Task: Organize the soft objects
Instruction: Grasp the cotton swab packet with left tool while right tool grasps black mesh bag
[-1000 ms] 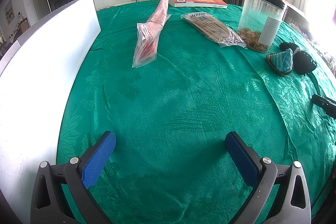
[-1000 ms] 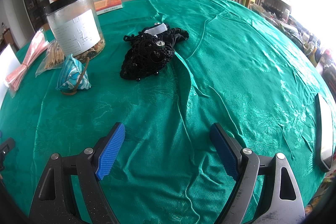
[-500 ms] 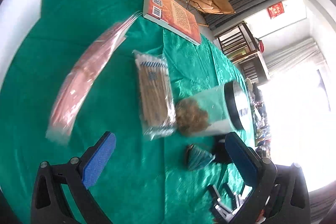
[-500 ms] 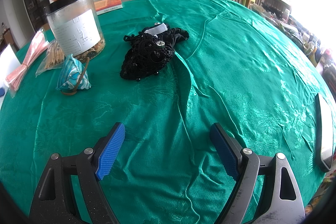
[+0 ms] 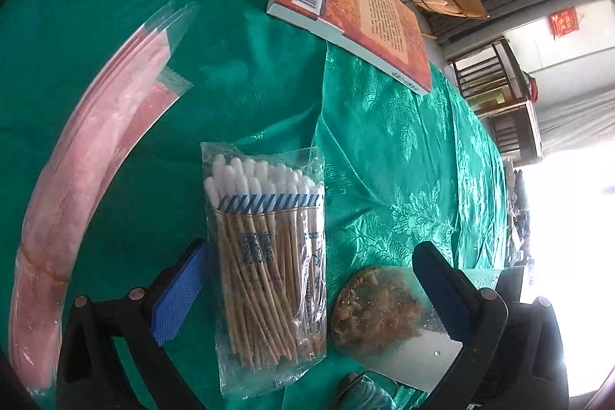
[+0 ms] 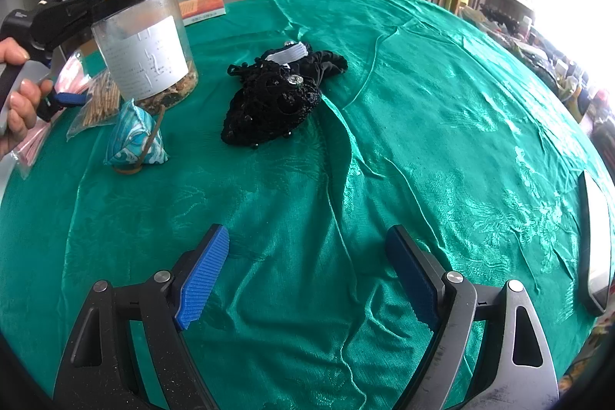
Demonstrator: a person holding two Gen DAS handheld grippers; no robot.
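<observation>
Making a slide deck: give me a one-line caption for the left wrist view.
Open left gripper poised over a bag of cotton swabs, beside a clear jar on the green tablecloth.

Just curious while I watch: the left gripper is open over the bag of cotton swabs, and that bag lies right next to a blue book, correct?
Nearly. The left gripper is open over the bag of cotton swabs, but the left wrist view shows the book is orange, not blue, and it lies farther off across the green tablecloth, not right beside the bag.

black lace bundle [image 6: 273,102], teal pouch [image 6: 134,137], lying apart
</observation>
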